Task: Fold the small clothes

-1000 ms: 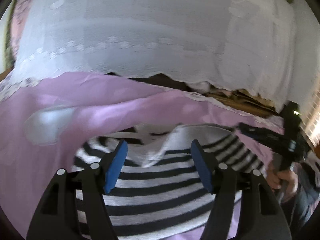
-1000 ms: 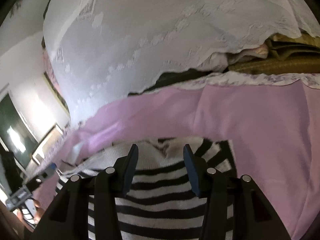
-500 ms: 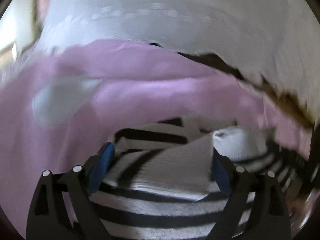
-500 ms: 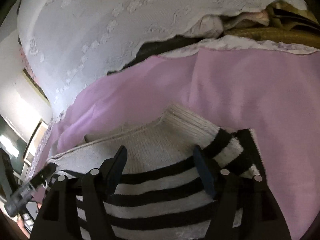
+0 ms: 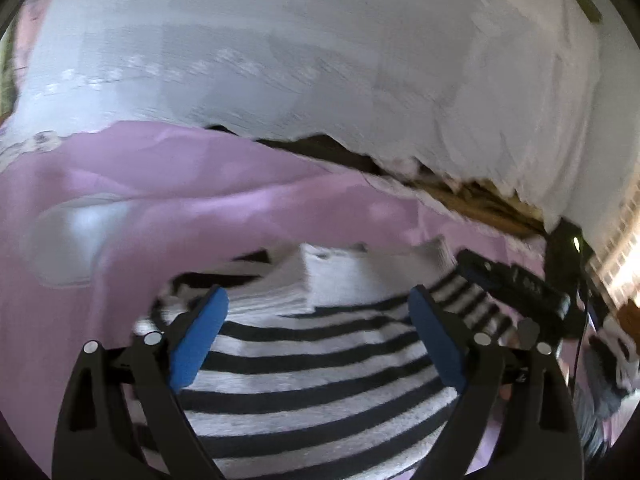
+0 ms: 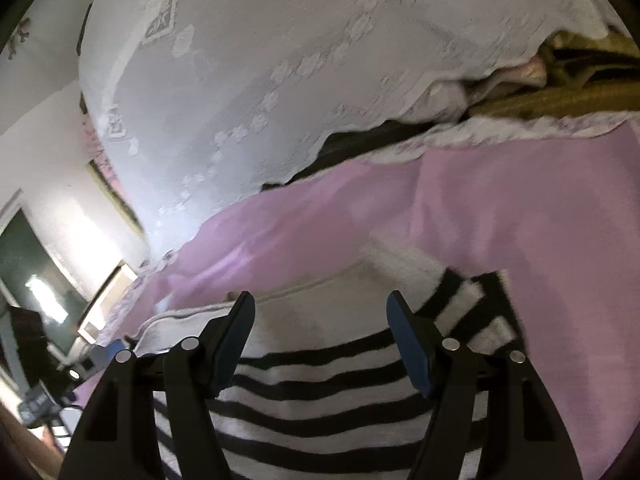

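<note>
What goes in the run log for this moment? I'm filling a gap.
step: fold | item: striped sweater on pink sheet | left gripper: open, empty | right gripper: open, empty

Sweater (image 5: 320, 368) on bedspread (image 5: 132, 184) — lace cover (image 5: 320, 48) behind.

left claw (image 5: 316, 320) spread wide, right claw (image 6: 320, 320) agape

Both wrist views close above striped sweater (image 5: 320, 360).
</note>
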Demonstrator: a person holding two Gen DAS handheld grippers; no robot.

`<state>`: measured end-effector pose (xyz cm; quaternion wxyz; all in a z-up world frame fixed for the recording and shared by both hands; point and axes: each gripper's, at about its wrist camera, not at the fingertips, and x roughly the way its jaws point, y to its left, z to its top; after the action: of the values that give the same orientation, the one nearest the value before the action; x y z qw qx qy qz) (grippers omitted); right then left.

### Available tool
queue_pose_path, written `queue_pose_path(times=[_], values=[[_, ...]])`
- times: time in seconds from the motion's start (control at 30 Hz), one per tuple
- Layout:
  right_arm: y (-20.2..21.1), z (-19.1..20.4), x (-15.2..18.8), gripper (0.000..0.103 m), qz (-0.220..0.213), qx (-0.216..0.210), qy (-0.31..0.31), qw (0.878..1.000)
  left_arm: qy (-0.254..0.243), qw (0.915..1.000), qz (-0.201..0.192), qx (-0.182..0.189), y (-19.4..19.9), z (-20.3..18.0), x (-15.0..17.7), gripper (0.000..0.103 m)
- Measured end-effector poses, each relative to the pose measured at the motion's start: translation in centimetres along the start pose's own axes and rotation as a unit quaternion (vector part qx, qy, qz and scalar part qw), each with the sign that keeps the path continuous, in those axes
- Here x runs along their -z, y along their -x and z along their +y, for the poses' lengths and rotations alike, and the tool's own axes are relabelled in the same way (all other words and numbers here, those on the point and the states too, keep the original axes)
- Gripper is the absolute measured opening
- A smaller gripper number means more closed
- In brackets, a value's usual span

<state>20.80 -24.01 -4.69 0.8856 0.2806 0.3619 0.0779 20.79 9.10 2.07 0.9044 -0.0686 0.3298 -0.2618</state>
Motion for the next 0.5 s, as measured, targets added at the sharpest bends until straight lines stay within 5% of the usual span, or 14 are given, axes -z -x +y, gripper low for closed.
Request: queue_pose_path(times=[0.1,0.17,0.2,0.27,0.33,0.5], values=[[-1.8,-0.1,0.0,0.069,0.034,0.014,-0.003,0.999,-0.026,0.9983,0.04,-0.033,-3.0,-0.6,0.4,0.091],[-2.6,-1.0,-0.1,0.068,0.04,0.044,-0.021,0.998,-0.012,0.9868,0.061,-0.15,-5.3,0.4,0.2,0.091],[-2.4,-1.7,-0.2,0.067,0.031,0.038,-0.042,0.998,0.018,0.9839,0.072,-0.163,-5.8,1.6,0.2,0.091],[-1.5,-2.8,-0.5,0.066,0.009,0.021,-0.077,0.997,0.098,0.9822,0.079,-0.14,-5.7,4.3,0.0,0.091],[-0.1,-2.8,-0.6,0.067,-0.025,0.056,-0.077,0.995,0.134,0.9824,0.068,-0.112,-4.9,5.6,-0.1,0.09],[1.6,-2.4,-0.6,0.067,-0.052,0.032,-0.072,0.995,0.108,0.9894,0.015,-0.096,-2.0,4.5,-0.2,0.09]])
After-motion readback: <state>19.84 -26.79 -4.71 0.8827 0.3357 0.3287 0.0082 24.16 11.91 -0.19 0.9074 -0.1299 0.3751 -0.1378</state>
